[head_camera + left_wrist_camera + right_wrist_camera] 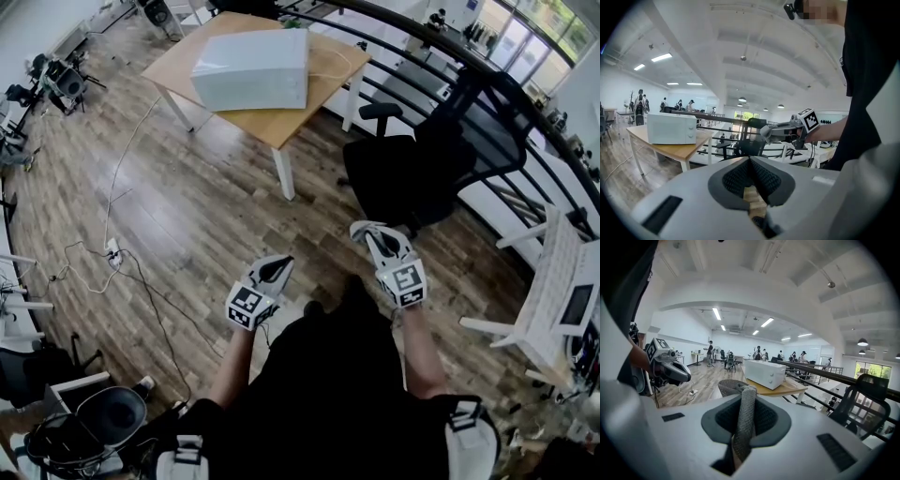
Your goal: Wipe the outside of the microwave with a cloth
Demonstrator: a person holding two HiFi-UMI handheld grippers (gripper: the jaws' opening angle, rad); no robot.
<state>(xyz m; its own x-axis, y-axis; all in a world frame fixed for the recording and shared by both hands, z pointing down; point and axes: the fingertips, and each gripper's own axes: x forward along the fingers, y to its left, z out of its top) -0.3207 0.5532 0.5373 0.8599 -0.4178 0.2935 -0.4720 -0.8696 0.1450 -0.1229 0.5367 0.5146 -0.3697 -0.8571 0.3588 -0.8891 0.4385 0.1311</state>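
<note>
The white microwave [251, 67] stands on a wooden table [281, 124] far ahead; it also shows small in the left gripper view, microwave [671, 128], and in the right gripper view, microwave [764, 372]. My right gripper [373, 234] is held at waist height, shut on a grey woven cloth [744, 423] that stands up between its pads and hangs over the tips. My left gripper [274, 272] is beside it, its ribbed pads pressed together with nothing between them. Both grippers are well short of the microwave.
A black office chair [441, 159] stands right of the table, close ahead of the right gripper. Cables and a power strip [112, 251] lie on the wood floor at left. A black railing [487, 66] runs behind. A white desk [553, 291] is at right.
</note>
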